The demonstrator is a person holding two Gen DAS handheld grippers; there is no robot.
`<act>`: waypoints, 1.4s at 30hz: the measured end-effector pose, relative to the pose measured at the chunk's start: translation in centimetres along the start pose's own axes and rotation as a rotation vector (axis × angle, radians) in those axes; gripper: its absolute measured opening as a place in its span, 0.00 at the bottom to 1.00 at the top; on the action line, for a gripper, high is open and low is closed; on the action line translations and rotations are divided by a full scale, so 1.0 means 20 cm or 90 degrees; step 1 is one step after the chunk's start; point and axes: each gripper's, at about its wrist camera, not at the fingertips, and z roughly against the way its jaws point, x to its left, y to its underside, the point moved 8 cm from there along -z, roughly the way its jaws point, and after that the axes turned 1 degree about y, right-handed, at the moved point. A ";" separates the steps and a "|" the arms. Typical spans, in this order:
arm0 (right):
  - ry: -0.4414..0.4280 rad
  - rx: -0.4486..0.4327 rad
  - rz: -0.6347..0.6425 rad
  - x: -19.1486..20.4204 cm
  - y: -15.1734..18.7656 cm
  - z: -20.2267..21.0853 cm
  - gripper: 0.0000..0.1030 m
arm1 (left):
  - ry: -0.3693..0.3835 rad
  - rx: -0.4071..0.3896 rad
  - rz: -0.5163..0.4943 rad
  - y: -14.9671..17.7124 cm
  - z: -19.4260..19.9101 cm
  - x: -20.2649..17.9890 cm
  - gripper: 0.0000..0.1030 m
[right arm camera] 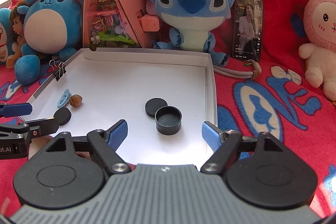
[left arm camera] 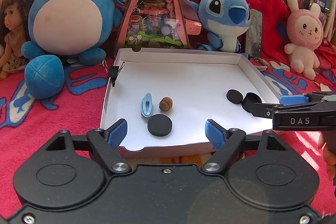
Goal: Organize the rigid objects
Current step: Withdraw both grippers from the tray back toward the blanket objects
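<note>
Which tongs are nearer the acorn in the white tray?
Left. The left tongs hang open just short of the acorn, with a black disc between. The right tongs are across the tray by the black cup.

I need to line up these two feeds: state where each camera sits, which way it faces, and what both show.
Left wrist: on the left gripper, facing the white tray; its open fingers and the right gripper show.
Right wrist: on the right gripper, facing the tray's right side and black cup; open fingers show.
Shared: tray, cup, black discs, acorn, blue clip.

Black discs (left arm camera: 159, 125), a pale-blue clip (left arm camera: 146, 106), white tray (left arm camera: 189, 68), red blanket (left arm camera: 52, 119).
</note>
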 end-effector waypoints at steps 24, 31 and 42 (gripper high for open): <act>-0.021 -0.051 -0.020 0.03 0.10 0.23 0.93 | 0.041 -0.015 -0.030 0.11 0.21 -0.09 0.80; -0.033 -0.078 -0.004 0.06 0.15 0.35 0.96 | 0.055 -0.022 -0.041 0.17 0.30 -0.11 0.81; -0.049 -0.103 0.021 0.11 0.27 0.49 1.00 | 0.057 -0.023 -0.046 0.29 0.39 -0.11 0.82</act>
